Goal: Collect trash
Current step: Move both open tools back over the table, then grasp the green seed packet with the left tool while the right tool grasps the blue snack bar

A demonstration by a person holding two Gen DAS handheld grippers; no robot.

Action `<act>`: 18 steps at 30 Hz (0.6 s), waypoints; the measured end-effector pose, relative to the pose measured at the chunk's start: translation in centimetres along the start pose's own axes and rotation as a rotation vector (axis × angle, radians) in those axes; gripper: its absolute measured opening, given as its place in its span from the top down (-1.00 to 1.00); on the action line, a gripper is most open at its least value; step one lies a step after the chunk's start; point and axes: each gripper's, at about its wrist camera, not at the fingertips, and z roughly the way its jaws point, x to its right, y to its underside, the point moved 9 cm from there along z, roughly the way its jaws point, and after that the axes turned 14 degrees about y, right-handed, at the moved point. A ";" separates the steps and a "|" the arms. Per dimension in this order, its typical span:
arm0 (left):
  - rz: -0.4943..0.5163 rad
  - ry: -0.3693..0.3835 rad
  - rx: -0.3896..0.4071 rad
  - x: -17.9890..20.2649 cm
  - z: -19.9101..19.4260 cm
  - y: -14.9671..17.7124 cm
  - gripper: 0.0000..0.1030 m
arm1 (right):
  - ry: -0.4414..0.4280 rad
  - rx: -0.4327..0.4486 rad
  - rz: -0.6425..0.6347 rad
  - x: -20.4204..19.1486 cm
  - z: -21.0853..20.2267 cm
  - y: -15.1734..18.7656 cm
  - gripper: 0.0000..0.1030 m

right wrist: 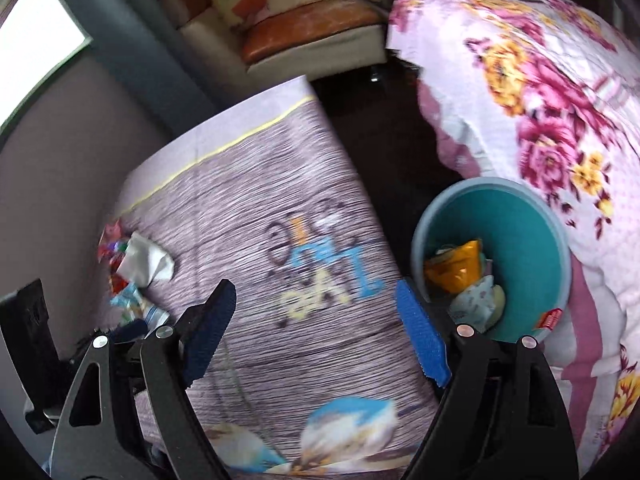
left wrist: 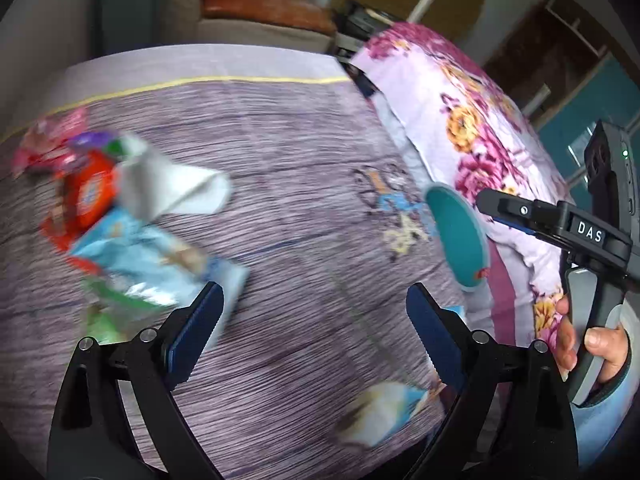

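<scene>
A pile of snack wrappers [left wrist: 120,208] lies on the purple wood-print tablecloth [left wrist: 280,152] at the left: red, blue and white packets. My left gripper [left wrist: 314,332] is open and empty just right of the pile, above the cloth. A blue-white wrapper [left wrist: 380,412] lies near the table's front edge. The teal trash bin [right wrist: 520,240] stands beside the table's right side and holds an orange packet [right wrist: 456,268] and other wrappers. My right gripper [right wrist: 316,332] is open and empty above the cloth, left of the bin. The pile also shows in the right wrist view [right wrist: 136,268].
A floral quilt [right wrist: 540,100] lies right of the bin. A couch with cushions [right wrist: 300,20] stands beyond the table. The right handheld gripper and hand [left wrist: 580,260] show at the right edge of the left wrist view. Both views are motion-blurred.
</scene>
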 end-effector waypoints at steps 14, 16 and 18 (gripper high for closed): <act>-0.113 -0.175 -0.037 -12.0 -5.9 4.1 -0.81 | -0.083 -0.092 -0.203 -11.8 1.2 2.0 -0.55; -0.124 -0.165 -0.043 -12.4 -5.8 4.4 -0.81 | -0.092 -0.109 -0.217 -13.4 1.5 2.4 -0.55; -0.126 -0.158 -0.045 -12.7 -5.5 4.4 -0.81 | -0.106 -0.134 -0.230 -15.0 1.8 2.8 -0.55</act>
